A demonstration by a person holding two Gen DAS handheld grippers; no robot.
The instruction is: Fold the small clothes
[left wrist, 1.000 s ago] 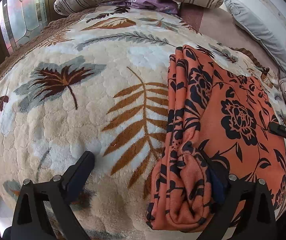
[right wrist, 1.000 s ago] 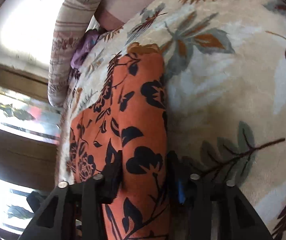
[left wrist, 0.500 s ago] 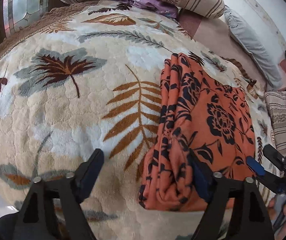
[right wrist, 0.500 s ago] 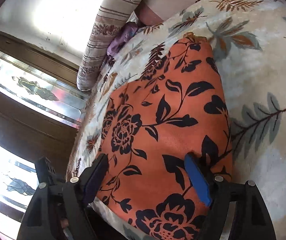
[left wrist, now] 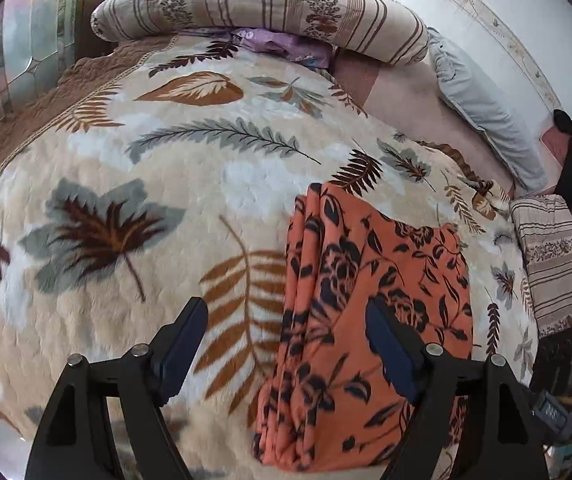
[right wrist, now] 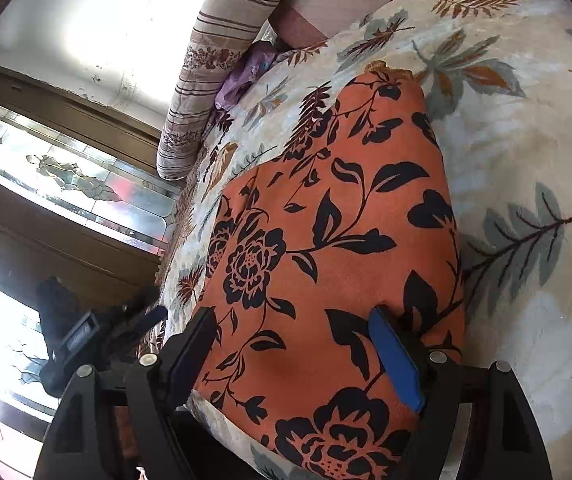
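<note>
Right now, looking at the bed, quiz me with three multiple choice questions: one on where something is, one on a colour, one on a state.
1. Where does the purple cloth lie?
A. under the striped bolster's edge
B. on the orange garment
C. in a gripper

2. What colour is the floral garment's pattern?
A. white
B. black
C. green

3. How does the garment lie?
A. hanging up
B. crumpled in a ball
C. folded flat on the leaf-print blanket

Answers: 1 A, it peeks out beneath the bolster at the far end of the bed. 2 B, black flowers on orange. 3 C, stacked layers show along one side.
</note>
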